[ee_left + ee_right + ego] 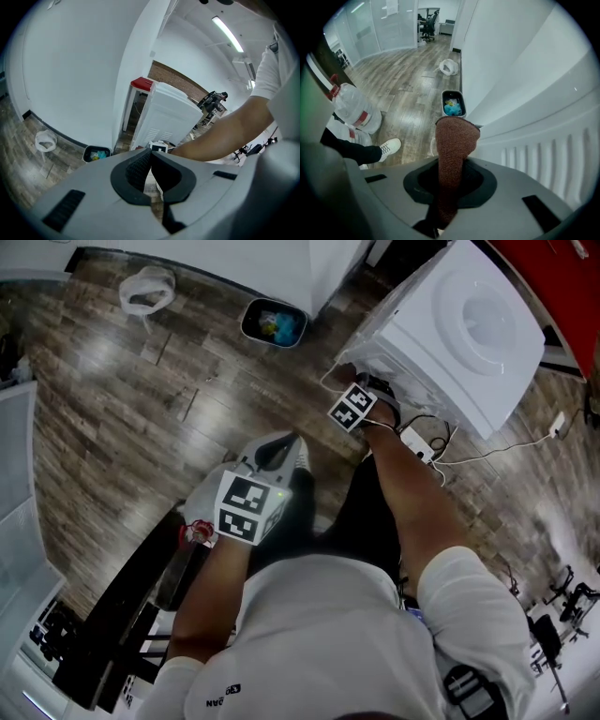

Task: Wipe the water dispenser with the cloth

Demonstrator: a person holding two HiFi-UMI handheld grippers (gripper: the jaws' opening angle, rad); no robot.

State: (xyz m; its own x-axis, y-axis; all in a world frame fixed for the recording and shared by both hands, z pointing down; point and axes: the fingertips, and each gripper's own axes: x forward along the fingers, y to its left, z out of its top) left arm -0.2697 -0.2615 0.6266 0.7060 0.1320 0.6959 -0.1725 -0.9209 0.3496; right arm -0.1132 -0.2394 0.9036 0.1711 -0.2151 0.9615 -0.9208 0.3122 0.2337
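Right gripper view: the right tool (450, 185) is clenched on the cloth (457, 138), a brown knitted strip that rises out of the jaws and folds over at its free end.
Cloth's place: its folded tip sits just beside the white ribbed wall of the water dispenser (543, 140). Whether it really touches cannot be told.
Head view: the right tool (361, 401) reaches to the near left side of the dispenser, which stands on the wooden floor (141, 381) at the far right with no bottle on top.
Left tool: the left tool (151, 174) has its jaws drawn together on nothing. It is held near the person's body, well apart from the dispenser.
Cloth handling: it looks soft, light and limp, so the long free end will likely flop. A hold nearer the fold would press more firmly.
Dispenser handling: it looks like stiff, smooth plastic, and the ribs may snag the knit. With no bottle it is probably light, so a hard push could shift it.
Nearby: a power strip (417, 442) and its cable lie at the dispenser's foot.
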